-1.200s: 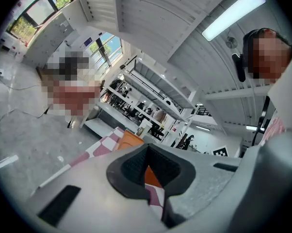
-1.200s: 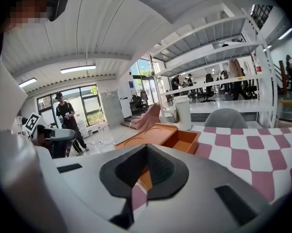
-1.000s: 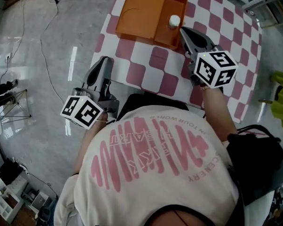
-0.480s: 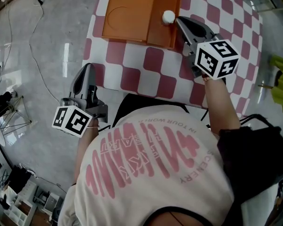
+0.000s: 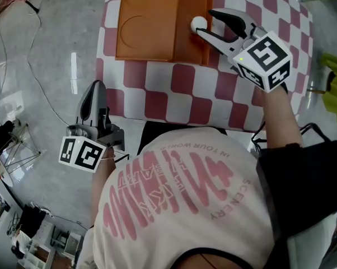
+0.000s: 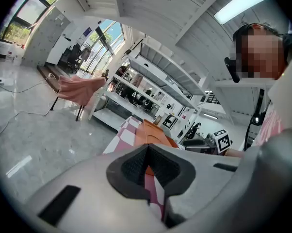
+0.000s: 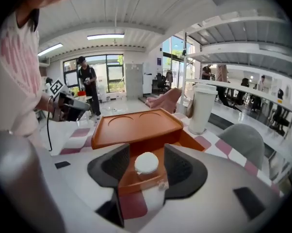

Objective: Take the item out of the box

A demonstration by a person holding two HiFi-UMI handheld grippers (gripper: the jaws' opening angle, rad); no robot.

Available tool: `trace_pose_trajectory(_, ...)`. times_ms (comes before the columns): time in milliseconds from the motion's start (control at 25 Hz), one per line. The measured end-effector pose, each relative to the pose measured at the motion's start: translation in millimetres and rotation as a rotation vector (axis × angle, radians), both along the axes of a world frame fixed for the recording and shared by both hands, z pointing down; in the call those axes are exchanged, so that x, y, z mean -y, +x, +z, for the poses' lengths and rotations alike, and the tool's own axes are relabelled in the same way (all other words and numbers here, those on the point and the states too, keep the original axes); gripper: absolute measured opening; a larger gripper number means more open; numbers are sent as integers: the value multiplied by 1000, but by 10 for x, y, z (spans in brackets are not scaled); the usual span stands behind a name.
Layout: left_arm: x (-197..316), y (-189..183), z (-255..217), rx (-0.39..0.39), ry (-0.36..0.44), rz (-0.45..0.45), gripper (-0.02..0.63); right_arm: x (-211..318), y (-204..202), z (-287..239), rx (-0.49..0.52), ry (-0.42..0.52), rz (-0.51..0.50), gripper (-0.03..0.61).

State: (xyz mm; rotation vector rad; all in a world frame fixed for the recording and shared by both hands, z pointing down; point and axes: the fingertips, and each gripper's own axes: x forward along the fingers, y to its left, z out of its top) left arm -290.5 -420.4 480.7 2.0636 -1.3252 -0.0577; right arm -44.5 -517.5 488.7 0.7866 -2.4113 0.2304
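Note:
An orange box (image 5: 149,21) lies on the pink-and-white checked table (image 5: 174,86), its lid slid left so the right compartment is uncovered. A small white round item (image 5: 198,23) sits in that compartment. My right gripper (image 5: 207,22) reaches in from the right. Its jaws have just been opening and stand open. In the right gripper view the item (image 7: 146,162) lies between the pads (image 7: 118,163) with gaps on both sides, and the box (image 7: 136,125) stretches beyond. My left gripper (image 5: 96,88) hangs shut and empty off the table's left edge, over the floor.
A white cylinder (image 7: 202,108) stands on the table right of the box, with a grey chair (image 7: 243,140) behind. A person (image 7: 88,81) stands far back. Cables (image 5: 40,66) trail on the floor at left. A yellow-green object (image 5: 333,88) sits at right.
My right gripper has moved up to the box, rolled, and opened its jaws to either side of the white item. The left gripper has drifted down and left, away from the table.

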Motion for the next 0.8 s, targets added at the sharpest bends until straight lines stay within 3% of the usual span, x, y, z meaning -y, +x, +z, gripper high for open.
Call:
trace_pose_trajectory(240, 108, 62, 16, -6, -5, 34, 6, 11, -75, 156, -77, 2, -86, 227)
trace_pose_trajectory(480, 56, 67, 69, -14, -12, 52, 6, -56, -108, 297, -77, -15, -62, 227)
trace_pose_trajectory(800, -100, 59, 190, -31, -12, 59, 6, -44, -188, 385, -101, 31, -24, 227)
